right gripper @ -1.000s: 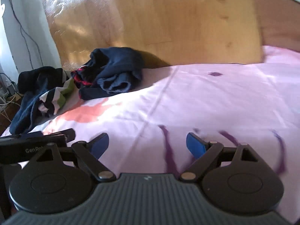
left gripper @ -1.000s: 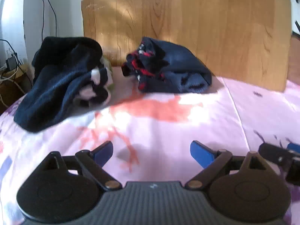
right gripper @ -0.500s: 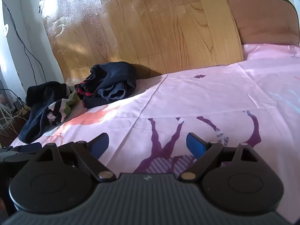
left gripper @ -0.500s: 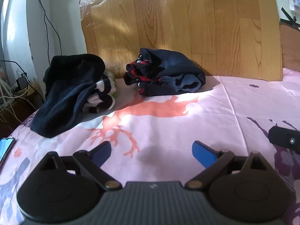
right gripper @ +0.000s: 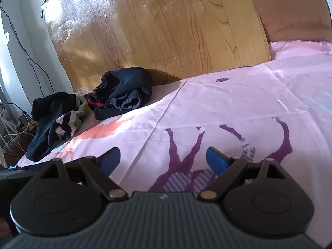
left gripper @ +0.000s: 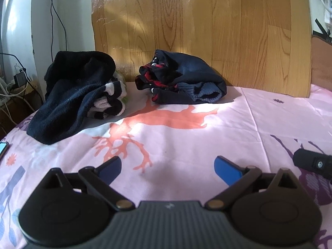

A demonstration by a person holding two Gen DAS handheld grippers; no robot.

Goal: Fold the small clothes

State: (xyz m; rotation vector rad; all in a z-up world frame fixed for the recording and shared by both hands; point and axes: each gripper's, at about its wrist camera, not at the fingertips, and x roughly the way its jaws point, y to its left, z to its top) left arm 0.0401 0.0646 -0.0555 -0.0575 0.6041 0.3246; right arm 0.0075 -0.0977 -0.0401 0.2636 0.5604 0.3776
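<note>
A crumpled navy garment with red trim (left gripper: 182, 83) lies at the far side of the pink bed sheet (left gripper: 186, 141), against the wooden headboard; it also shows in the right wrist view (right gripper: 122, 93). A black garment piled over striped clothes (left gripper: 76, 95) lies to its left, also in the right wrist view (right gripper: 54, 120). My left gripper (left gripper: 168, 166) is open and empty, low over the sheet, well short of both piles. My right gripper (right gripper: 162, 158) is open and empty over the purple print. Part of the right gripper (left gripper: 313, 161) shows at the left view's right edge.
The wooden headboard (left gripper: 197, 27) stands behind the clothes. Cables and a power strip (left gripper: 14, 83) lie off the bed's left edge. A phone (left gripper: 3, 147) lies at the sheet's left edge. A brown cushion (right gripper: 290, 14) leans at the back right.
Both grippers have pulled back and tilted up over the last second, so the clothes look farther off and more headboard shows. Both stay open and empty.
</note>
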